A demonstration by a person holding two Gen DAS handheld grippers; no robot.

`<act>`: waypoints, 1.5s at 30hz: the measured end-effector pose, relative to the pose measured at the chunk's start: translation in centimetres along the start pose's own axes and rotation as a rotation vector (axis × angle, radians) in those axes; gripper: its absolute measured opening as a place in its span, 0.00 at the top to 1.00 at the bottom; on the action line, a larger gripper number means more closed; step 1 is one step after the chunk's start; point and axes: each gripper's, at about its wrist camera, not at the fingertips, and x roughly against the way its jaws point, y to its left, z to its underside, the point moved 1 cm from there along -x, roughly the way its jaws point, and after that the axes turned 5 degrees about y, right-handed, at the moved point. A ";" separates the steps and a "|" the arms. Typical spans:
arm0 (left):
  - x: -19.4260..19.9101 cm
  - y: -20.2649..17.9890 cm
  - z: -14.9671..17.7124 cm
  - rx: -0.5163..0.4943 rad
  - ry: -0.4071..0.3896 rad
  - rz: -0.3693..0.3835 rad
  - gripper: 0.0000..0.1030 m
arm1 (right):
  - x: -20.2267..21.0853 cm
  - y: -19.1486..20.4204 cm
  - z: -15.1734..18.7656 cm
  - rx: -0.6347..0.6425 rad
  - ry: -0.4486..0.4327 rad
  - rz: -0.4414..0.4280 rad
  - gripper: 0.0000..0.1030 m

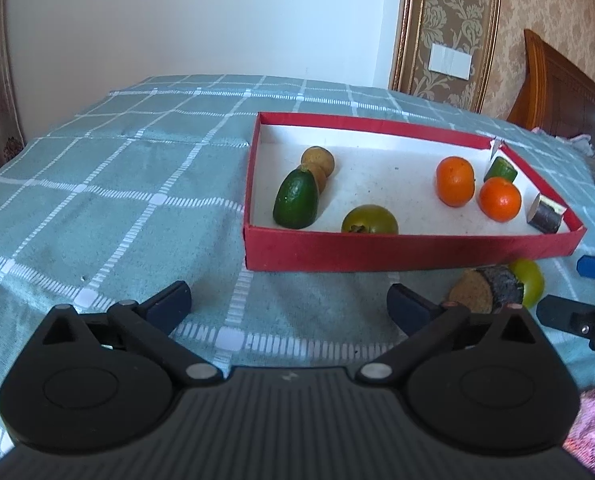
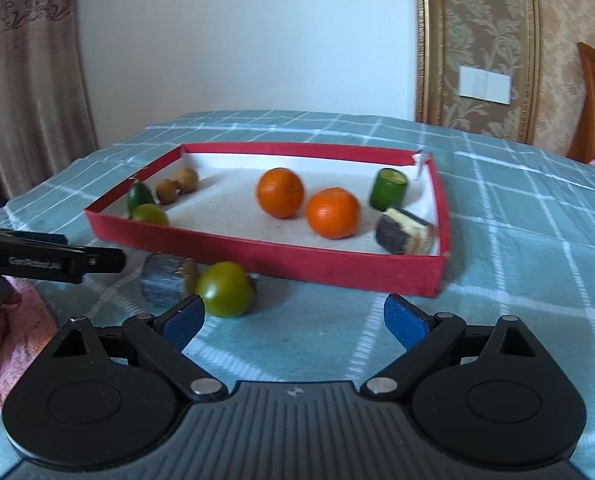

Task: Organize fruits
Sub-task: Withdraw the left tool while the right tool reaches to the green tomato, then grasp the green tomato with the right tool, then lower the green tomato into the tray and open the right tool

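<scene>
A red box (image 1: pixel 377 250) (image 2: pixel 257 254) with a white floor lies on the checked cloth. It holds two oranges (image 1: pixel 455 180) (image 2: pixel 280 192), a green avocado (image 1: pixel 296 200), two small brown fruits (image 1: pixel 318 160), a green tomato (image 1: pixel 369 220), a green cylinder piece (image 2: pixel 389 189) and a dark cut piece (image 2: pixel 403 231). In front of the box lie another green tomato (image 2: pixel 225 289) (image 1: pixel 531 282) and a dark cut log piece (image 2: pixel 165 280) (image 1: pixel 487 290). My left gripper (image 1: pixel 289 304) is open over bare cloth. My right gripper (image 2: pixel 293 322) is open, its left pad (image 2: pixel 183 322) close beside the tomato.
The green checked cloth (image 1: pixel 117 184) covers the table to its far edge. A white wall, curtain (image 2: pixel 25 100) and patterned wallpaper stand behind. A wooden headboard (image 1: pixel 569 96) is at the right. A pink sleeve (image 2: pixel 21 332) shows at the left edge.
</scene>
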 end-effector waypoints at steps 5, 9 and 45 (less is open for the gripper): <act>-0.2 -0.6 0.0 -0.030 0.013 -0.030 0.00 | -1.0 1.1 -0.7 0.034 0.026 0.003 0.15; -0.2 -0.5 0.1 -0.026 0.011 -0.026 0.00 | -2.1 2.3 -1.0 0.079 0.065 -0.028 0.34; -0.2 -0.6 0.0 -0.025 0.012 -0.026 0.00 | -2.7 0.6 -5.4 0.017 -0.057 0.015 0.67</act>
